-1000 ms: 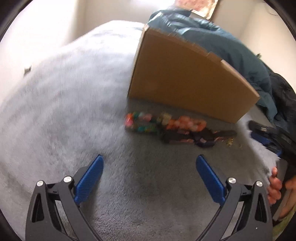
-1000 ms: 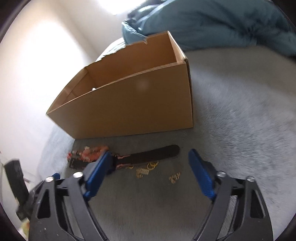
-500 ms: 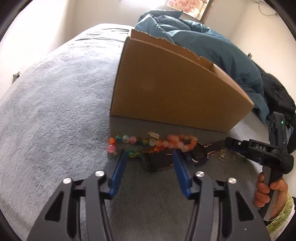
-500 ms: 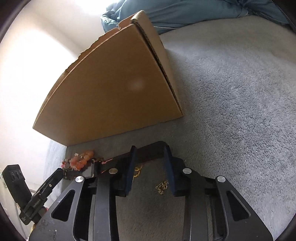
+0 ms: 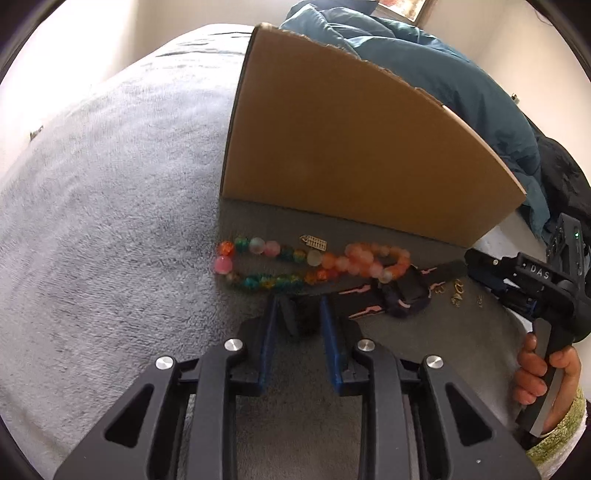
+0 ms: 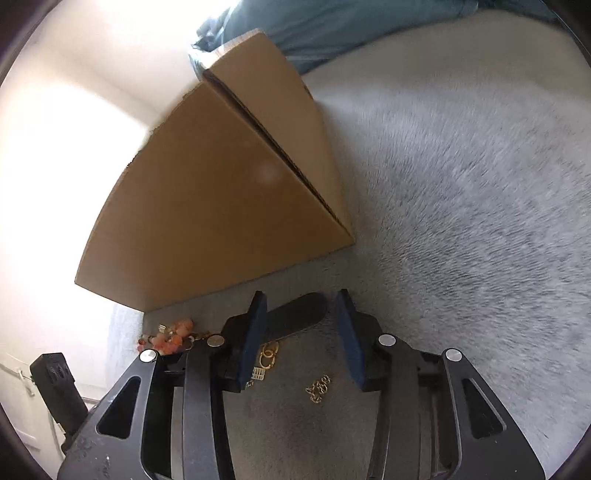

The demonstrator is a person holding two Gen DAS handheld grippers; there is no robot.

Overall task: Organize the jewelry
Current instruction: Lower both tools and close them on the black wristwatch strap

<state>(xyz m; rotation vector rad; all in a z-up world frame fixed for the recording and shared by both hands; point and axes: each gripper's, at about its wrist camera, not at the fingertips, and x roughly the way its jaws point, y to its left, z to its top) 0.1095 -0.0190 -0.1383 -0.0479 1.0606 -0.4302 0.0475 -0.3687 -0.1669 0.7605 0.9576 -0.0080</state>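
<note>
The left tool (image 5: 298, 314) sits low on the grey blanket (image 5: 110, 221), its blue fingers (image 5: 267, 332) narrowed around the near end of a dark strap (image 5: 369, 302) with pink markings; the fingers stand on either side of that end, though whether they actually press it cannot be told. Just beyond the fingertips lies a bead necklace (image 5: 266, 266) (green, pink and orange beads in a long loop), with a cluster of orange beads (image 5: 373, 258) at its right end touching the strap. A small gold charm (image 5: 314, 242) lies just beyond the beads, near the foot of the cardboard box (image 5: 351, 147).

The right tool (image 6: 301, 328) is partly open and holds nothing. The rounded dark tip of the strap (image 6: 295, 314) lies between its fingertips without touching the right finger. A gold ring pair (image 6: 269, 352) lies beside the left finger, and a small gold chain (image 6: 319, 386) rests on the blanket between the two fingers, nearer the camera. The box (image 6: 221, 206) stands just beyond, with a blue duvet (image 6: 332, 29) behind it.
</note>
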